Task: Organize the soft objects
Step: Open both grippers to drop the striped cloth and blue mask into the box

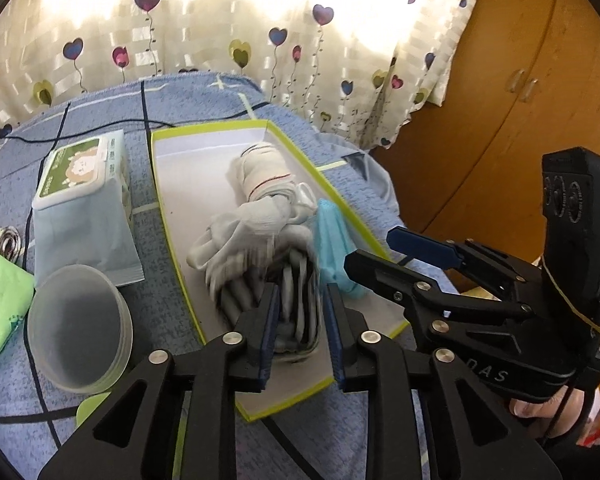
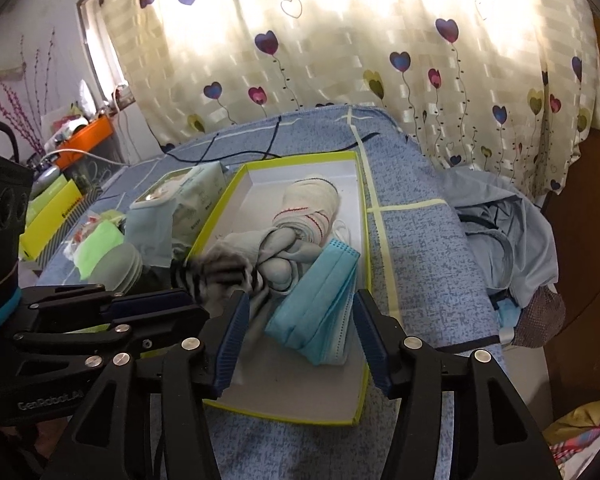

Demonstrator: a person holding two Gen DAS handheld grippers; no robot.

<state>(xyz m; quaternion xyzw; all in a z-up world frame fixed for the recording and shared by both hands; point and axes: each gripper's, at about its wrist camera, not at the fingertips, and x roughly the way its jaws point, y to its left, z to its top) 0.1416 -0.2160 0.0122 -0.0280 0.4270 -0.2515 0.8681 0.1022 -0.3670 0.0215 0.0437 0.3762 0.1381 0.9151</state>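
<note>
— Left wrist view: where was the black-and-white striped rolled sock (image 1: pixel 296 300)?

— Inside the shallow white cardboard box with the lime-green rim (image 1: pixel 168 216), at its near end, blurred, between the left gripper (image 1: pixel 300 320)'s blue pads, which stood apart from it.

— And the right gripper (image 2: pixel 300 332)?

— Its jaws were spread over the folded light-blue face masks (image 2: pixel 320 300), not pressing them. Grey socks (image 2: pixel 260 244) and a cream sock roll (image 2: pixel 308 200) lay farther back in the box.

— Beside the box?

— A wet-wipes pack (image 1: pixel 84 208) and a frosted plastic cup (image 1: pixel 80 328), left of it on the blue bedspread (image 1: pixel 204 96).
</note>
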